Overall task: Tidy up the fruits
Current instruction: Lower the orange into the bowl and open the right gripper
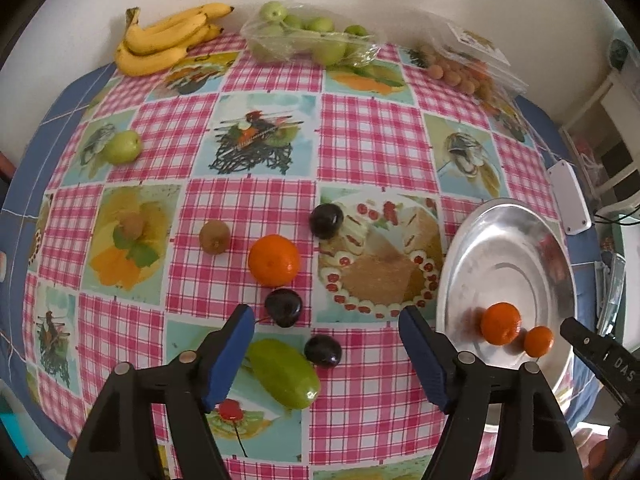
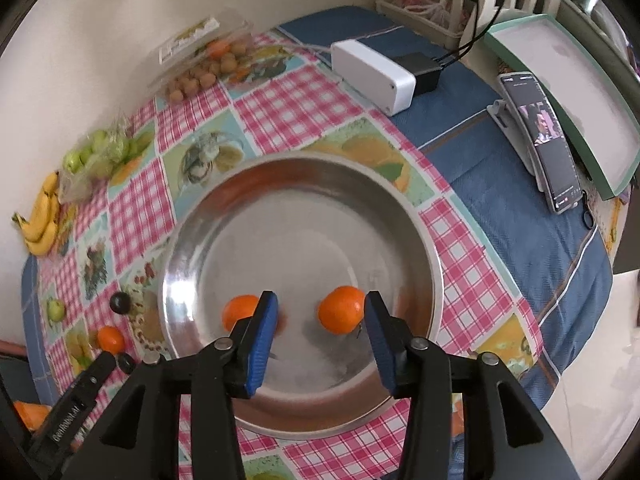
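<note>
Checked tablecloth (image 1: 360, 148), pink squares with printed food panels, over a blue cover; contents listed left to right. Far edge by the wall: banana bunch (image 1: 168, 38), clear bag of green fruit (image 1: 312, 38), clear pack of small tan fruit (image 1: 460, 68). Left side: one loose green apple (image 1: 122, 146). Centre, in the left wrist view: kiwi (image 1: 215, 237); large orange (image 1: 274, 260) just right of it; three dark plums, one above and right of that orange (image 1: 327, 221), one just below it (image 1: 283, 307), one lower still (image 1: 323, 351); a long green fruit (image 1: 286, 374) lying flat, touching the lowest plum's left side. Left gripper (image 1: 326, 354) points down over this group, blue pads wide apart, nothing between them gripped. Right side: steel plate (image 2: 304, 184) holding two small oranges, a left one (image 2: 240, 312) and a right one (image 2: 342, 309), apart from each other. Right gripper (image 2: 320, 344) hangs over the plate's near half, jaws partly apart and holding nothing; its left pad hides part of the left orange, and the right orange sits just beside the right pad. Beyond the plate: white box (image 2: 374, 76), phone on a stand (image 2: 548, 140).
</note>
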Demonstrator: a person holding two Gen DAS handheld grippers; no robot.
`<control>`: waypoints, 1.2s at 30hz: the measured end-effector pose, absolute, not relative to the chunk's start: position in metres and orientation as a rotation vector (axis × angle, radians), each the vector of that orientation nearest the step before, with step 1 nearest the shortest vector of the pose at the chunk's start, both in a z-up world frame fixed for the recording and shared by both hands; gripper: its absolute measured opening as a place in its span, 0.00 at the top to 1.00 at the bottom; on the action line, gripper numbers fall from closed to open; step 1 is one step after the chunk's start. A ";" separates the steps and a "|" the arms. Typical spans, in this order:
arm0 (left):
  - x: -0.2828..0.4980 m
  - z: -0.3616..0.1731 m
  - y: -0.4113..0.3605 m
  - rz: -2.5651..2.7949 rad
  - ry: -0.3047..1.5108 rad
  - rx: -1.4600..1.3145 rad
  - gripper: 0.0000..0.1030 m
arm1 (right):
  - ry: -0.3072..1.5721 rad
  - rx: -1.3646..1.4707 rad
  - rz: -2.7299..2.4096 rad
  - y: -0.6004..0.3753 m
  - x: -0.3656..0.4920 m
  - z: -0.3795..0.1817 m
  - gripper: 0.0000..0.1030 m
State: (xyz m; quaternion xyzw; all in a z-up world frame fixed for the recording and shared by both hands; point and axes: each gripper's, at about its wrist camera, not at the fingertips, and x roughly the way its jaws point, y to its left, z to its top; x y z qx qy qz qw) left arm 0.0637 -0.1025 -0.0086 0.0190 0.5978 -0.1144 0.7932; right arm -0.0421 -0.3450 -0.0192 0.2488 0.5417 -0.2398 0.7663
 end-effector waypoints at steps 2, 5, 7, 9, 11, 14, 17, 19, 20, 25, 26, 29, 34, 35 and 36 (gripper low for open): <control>0.064 -0.012 -0.102 -0.240 1.294 0.045 0.25 | 1.198 0.524 -0.514 -0.342 -0.039 -0.024 0.47; 0.065 -0.018 -0.102 -0.236 1.310 0.047 0.25 | 1.227 0.497 -0.503 -0.338 -0.035 -0.032 0.37; 0.065 -0.022 -0.102 -0.229 1.322 0.054 0.24 | 1.244 0.489 -0.491 -0.336 -0.033 -0.036 0.33; 0.065 -0.026 -0.102 -0.220 1.331 0.061 0.24 | 1.257 0.482 -0.486 -0.334 -0.031 -0.040 0.27; 0.065 -0.029 -0.101 -0.212 1.336 0.066 0.24 | 1.271 0.467 -0.485 -0.332 -0.029 -0.044 0.24; 0.065 -0.031 -0.100 -0.203 1.332 0.074 0.22 | 1.275 0.463 -0.478 -0.329 -0.028 -0.047 0.19; 0.066 -0.031 -0.099 -0.191 1.323 0.081 0.13 | 1.279 0.462 -0.470 -0.327 -0.027 -0.048 0.17; 0.066 -0.031 -0.099 -0.184 1.318 0.085 0.10 | 1.286 0.453 -0.466 -0.326 -0.025 -0.049 0.17; 0.066 -0.031 -0.099 -0.181 1.316 0.087 0.08 | 1.288 0.450 -0.462 -0.326 -0.025 -0.050 0.16; 0.066 -0.029 -0.096 -0.163 1.274 0.094 0.00 | 1.297 0.414 -0.465 -0.324 -0.025 -0.050 0.00; 0.067 -0.029 -0.096 -0.162 1.268 0.095 0.00 | 1.295 0.409 -0.463 -0.324 -0.025 -0.050 0.00; 0.068 -0.028 -0.095 -0.159 1.262 0.099 0.00 | 1.296 0.412 -0.455 -0.321 -0.025 -0.049 0.00; 0.067 -0.032 -0.094 -0.164 1.291 0.083 0.00 | 1.291 0.424 -0.456 -0.321 -0.025 -0.049 0.00; 0.067 -0.033 -0.093 -0.171 1.302 0.071 0.00 | 1.292 0.425 -0.456 -0.321 -0.025 -0.049 0.00; 0.066 -0.033 -0.093 -0.175 1.309 0.062 0.00 | 1.292 0.425 -0.455 -0.321 -0.025 -0.049 0.00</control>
